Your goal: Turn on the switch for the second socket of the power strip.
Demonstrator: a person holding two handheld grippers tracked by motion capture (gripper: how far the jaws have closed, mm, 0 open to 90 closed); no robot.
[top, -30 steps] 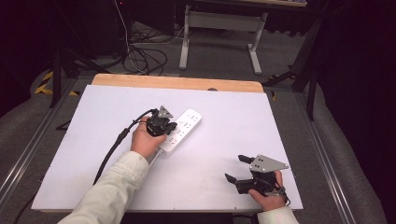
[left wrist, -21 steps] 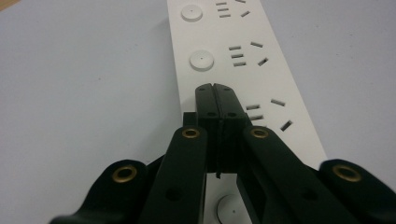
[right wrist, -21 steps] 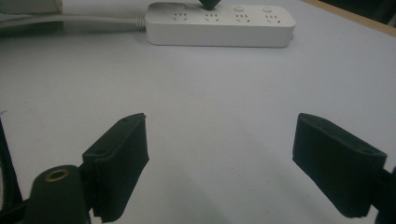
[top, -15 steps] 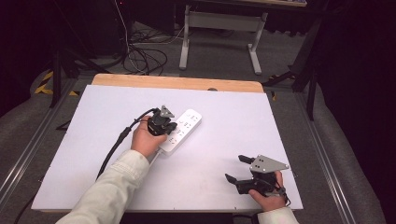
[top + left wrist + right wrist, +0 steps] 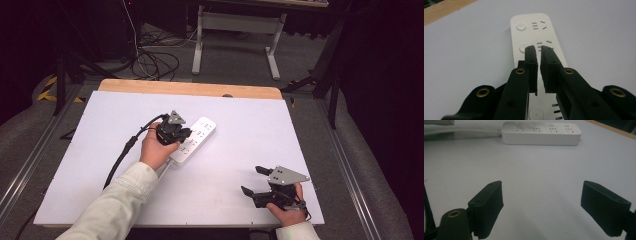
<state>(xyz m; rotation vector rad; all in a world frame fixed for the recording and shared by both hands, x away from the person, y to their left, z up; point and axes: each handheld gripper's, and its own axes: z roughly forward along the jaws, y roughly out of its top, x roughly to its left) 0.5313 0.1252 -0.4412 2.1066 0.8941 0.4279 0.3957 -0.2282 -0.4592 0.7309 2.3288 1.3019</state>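
Observation:
A white power strip (image 5: 199, 136) lies slantwise near the middle of the white table (image 5: 260, 125). My left gripper (image 5: 186, 134) hangs right over it, pointing along its length. In the left gripper view the left gripper (image 5: 537, 48) shows a narrow gap; its jaws have just been opening, with nothing between them, tips above the power strip (image 5: 531, 27) beside a round button. My right gripper (image 5: 252, 180) rests near the table's front right, open wide and bare. From the right gripper (image 5: 542, 192) the power strip (image 5: 541, 133) lies far ahead.
The strip's white cord (image 5: 461, 131) runs off toward the person's left sleeve (image 5: 120, 200). A black cable (image 5: 120, 160) trails from the left gripper across the table's left half. Behind the wooden far edge (image 5: 190, 89) are floor cables and a desk frame.

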